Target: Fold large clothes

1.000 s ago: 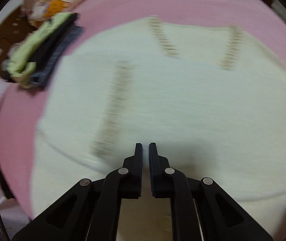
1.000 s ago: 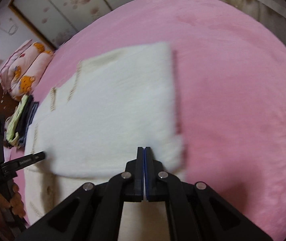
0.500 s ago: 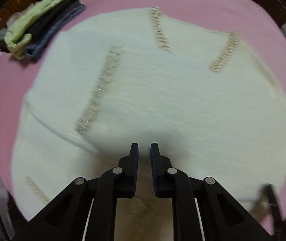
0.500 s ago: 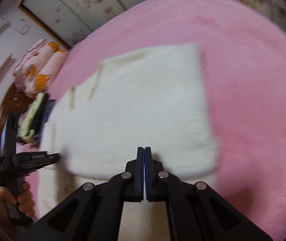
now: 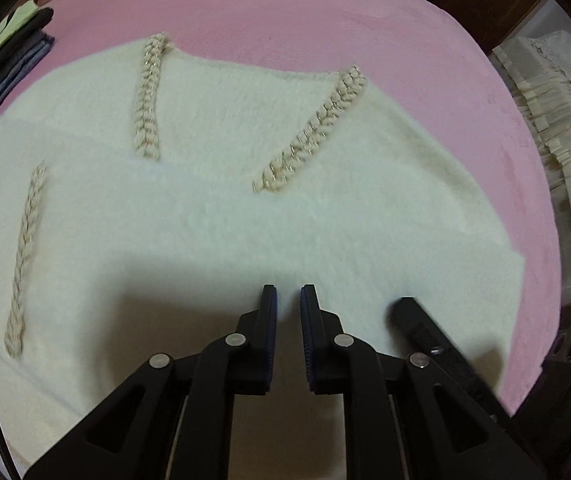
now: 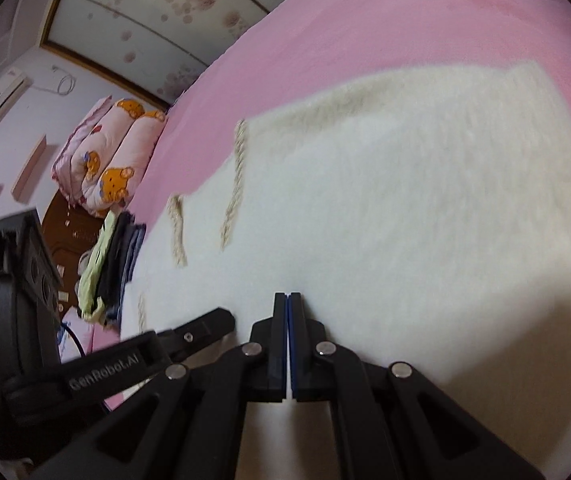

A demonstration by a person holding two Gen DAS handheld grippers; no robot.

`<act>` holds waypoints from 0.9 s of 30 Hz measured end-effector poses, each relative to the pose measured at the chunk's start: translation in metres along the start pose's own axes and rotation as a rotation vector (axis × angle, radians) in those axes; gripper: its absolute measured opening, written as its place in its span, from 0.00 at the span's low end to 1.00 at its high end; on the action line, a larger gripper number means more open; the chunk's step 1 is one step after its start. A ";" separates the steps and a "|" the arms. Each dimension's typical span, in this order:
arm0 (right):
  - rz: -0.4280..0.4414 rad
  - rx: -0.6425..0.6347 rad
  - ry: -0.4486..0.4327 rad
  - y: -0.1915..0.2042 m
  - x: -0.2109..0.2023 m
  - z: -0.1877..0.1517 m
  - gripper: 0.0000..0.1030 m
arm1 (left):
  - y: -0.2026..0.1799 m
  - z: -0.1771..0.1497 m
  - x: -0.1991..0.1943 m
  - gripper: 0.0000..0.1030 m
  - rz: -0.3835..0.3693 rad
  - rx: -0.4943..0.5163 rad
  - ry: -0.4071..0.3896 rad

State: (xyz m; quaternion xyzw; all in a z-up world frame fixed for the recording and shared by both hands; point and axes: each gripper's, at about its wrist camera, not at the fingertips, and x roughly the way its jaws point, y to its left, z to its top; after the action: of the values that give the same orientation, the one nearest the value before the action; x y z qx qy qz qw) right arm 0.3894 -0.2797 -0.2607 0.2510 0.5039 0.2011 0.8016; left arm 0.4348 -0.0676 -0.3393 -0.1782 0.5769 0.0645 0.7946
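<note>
Cream fuzzy cardigan with braided trim lies flat on the pink blanket.
Left gripper slightly parted, right gripper closed, both empty; bare blanket at twelve o'clock.

Left wrist camera is looking steeply down, close over the cream sweater; right is viewing it obliquely, both sharing its braided trim.
</note>
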 end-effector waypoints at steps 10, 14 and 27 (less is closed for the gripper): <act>-0.166 0.034 -0.120 -0.040 -0.027 0.052 0.00 | 0.055 0.045 0.000 0.08 0.130 -0.092 -0.131; -0.241 0.086 -0.199 -0.065 -0.049 0.064 0.00 | 0.072 0.057 0.004 0.08 0.290 -0.081 -0.167; -0.383 0.122 -0.236 -0.085 -0.036 0.077 0.00 | 0.116 0.072 0.023 0.07 0.301 -0.126 -0.153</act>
State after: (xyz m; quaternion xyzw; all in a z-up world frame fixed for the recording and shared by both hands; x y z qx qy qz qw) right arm 0.4504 -0.3833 -0.2590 0.2204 0.4563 -0.0161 0.8619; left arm 0.4708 0.0634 -0.3657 -0.1337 0.5297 0.2320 0.8048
